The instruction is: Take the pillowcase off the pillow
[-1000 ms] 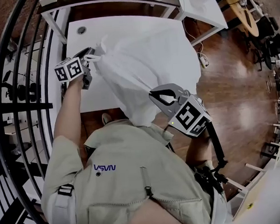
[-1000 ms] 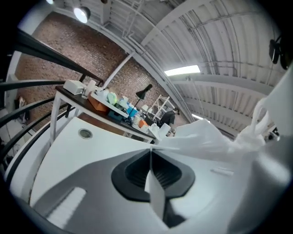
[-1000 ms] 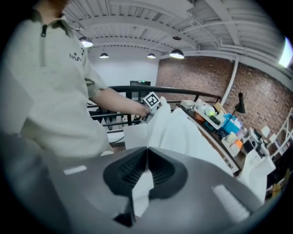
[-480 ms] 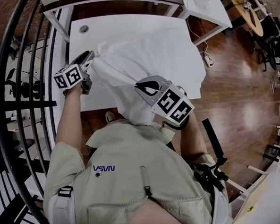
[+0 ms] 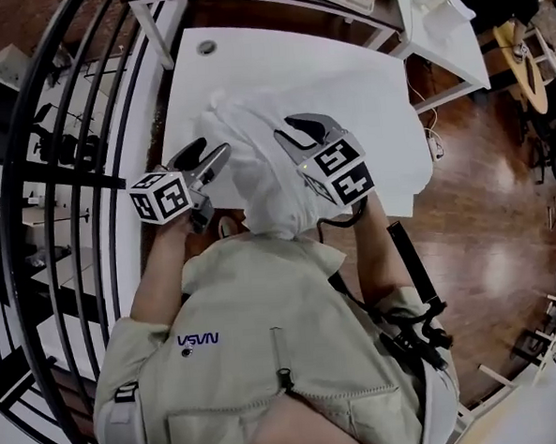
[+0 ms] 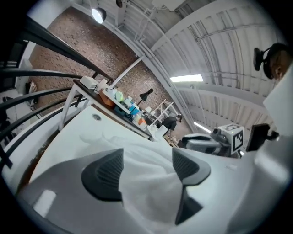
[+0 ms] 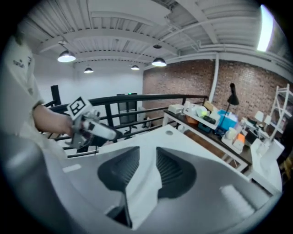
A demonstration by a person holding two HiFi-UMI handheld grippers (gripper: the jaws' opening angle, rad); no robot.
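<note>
From above, the white pillowcase [image 5: 265, 165] lies bunched on the table [image 5: 344, 72] and drapes over its near edge, with the left tool [image 5: 208, 152] just beside it and the right tool [image 5: 302, 130] on top. The left gripper view shows jaws that have just been opening, spread wide, with cloth between them but unpinched. The right gripper view shows jaws that have also just been opening, parted a little around a loose fold of pillowcase.

Blue "VSVN" logo [image 5: 199, 339] on person's shirt [image 5: 292, 300] chest.
</note>
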